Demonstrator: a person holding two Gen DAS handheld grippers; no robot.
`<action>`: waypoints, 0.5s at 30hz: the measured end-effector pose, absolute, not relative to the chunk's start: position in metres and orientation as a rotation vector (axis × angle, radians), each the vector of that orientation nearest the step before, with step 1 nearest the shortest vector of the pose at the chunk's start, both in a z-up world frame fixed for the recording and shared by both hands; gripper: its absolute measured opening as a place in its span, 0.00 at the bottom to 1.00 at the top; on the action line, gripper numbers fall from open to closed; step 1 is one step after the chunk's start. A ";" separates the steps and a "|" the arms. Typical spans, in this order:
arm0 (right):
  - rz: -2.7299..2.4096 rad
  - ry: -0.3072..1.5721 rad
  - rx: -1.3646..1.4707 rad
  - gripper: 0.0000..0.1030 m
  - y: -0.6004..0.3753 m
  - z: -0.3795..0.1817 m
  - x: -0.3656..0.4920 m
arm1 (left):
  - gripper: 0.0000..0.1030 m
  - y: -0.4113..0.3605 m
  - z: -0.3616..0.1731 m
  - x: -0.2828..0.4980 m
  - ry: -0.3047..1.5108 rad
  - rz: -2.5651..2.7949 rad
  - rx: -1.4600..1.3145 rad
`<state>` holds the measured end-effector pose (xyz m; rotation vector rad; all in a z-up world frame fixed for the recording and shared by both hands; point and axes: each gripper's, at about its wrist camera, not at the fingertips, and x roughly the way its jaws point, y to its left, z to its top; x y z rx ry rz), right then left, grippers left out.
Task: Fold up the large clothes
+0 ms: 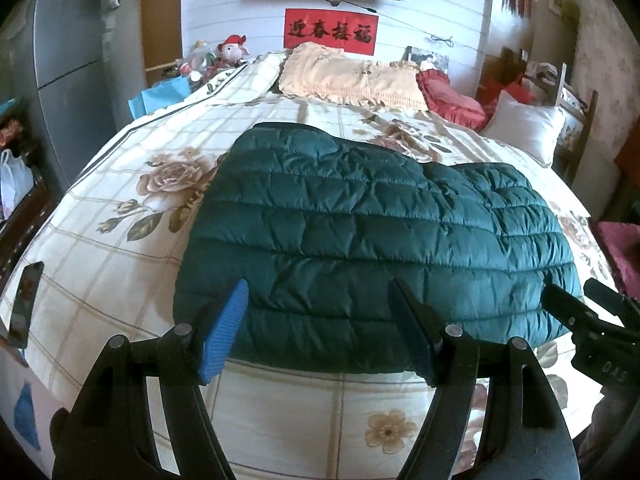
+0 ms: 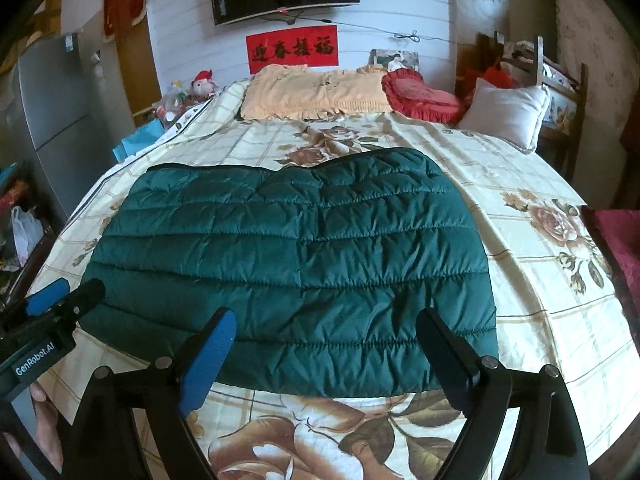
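Observation:
A dark green quilted puffer jacket (image 1: 360, 236) lies folded into a wide flat block on the floral bedspread (image 1: 120, 240); it also shows in the right wrist view (image 2: 296, 264). My left gripper (image 1: 320, 312) is open and empty, its fingers hovering over the jacket's near edge on the left half. My right gripper (image 2: 324, 340) is open and empty over the near edge on the right half. The right gripper's fingers show at the right edge of the left wrist view (image 1: 584, 312). The left gripper's fingers show at the left edge of the right wrist view (image 2: 64, 296).
Pillows lie at the head of the bed: cream (image 1: 352, 76), red (image 1: 452, 96), white (image 1: 524, 128). A phone (image 1: 26, 304) lies on the bed's left edge. A grey fridge (image 1: 68, 60) stands left; a wooden chair (image 1: 568, 92) right. A dark red cloth (image 2: 612, 248) lies at the bed's right side.

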<state>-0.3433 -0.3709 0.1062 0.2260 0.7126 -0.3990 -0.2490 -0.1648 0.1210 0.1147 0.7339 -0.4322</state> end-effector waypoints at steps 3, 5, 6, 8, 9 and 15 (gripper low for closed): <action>-0.398 0.714 0.237 0.87 -0.373 0.106 -0.343 | 0.71 -0.165 0.121 -0.249 0.733 -0.431 0.116; -0.399 0.711 0.242 0.87 -0.373 0.106 -0.343 | 0.71 -0.165 0.120 -0.249 0.735 -0.432 0.115; -0.398 0.710 0.246 0.87 -0.373 0.106 -0.343 | 0.71 -0.165 0.120 -0.250 0.732 -0.428 0.118; -0.397 0.709 0.251 0.87 -0.374 0.106 -0.343 | 0.71 -0.167 0.121 -0.251 0.722 -0.425 0.131; -0.396 0.708 0.253 0.87 -0.374 0.107 -0.342 | 0.71 -0.168 0.121 -0.252 0.716 -0.429 0.141; -0.393 0.710 0.258 0.88 -0.375 0.108 -0.342 | 0.71 -0.174 0.122 -0.257 0.686 -0.419 0.204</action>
